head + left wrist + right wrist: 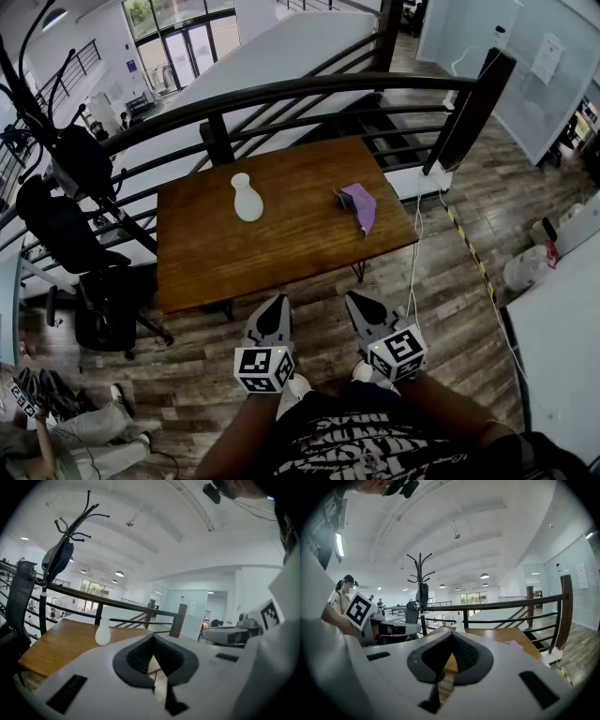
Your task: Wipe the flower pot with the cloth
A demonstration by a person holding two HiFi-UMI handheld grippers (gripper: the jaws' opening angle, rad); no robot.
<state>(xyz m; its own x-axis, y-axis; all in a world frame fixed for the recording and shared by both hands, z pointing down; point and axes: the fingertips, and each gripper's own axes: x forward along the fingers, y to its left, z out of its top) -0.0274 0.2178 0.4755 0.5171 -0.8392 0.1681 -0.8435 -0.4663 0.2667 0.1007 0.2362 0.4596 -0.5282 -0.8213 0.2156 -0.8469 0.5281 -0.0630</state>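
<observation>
Quick rundown: 2 grippers are held side by side low in the head view, short of the near edge of the wooden table (281, 248) and over the plank floor (187, 370). The left gripper (278, 302) is closed up. In the left gripper view its 2 dark pads are seen meeting at the tips, with nothing pinched between them. Same deal for the right gripper (354, 298): the jaws are brought fully together and nothing is gripped. Both are aimed roughly at the table and tipped a little downward.

The flower pot (247, 198) is white and vase-shaped with a narrow neck. It is stood upright on the table, a bit left of the middle and toward the far side. The cloth (360, 204) is purple and crumpled, and it is laid on the right part of the table near the right edge, well apart from the pot. Neither one is touched by a gripper.

A dark metal railing (309, 89) is run behind the table, and a black office chair (103, 300) is parked off the table's left side. A coat rack (420, 581) can be made out in the right gripper view, beyond the table.
</observation>
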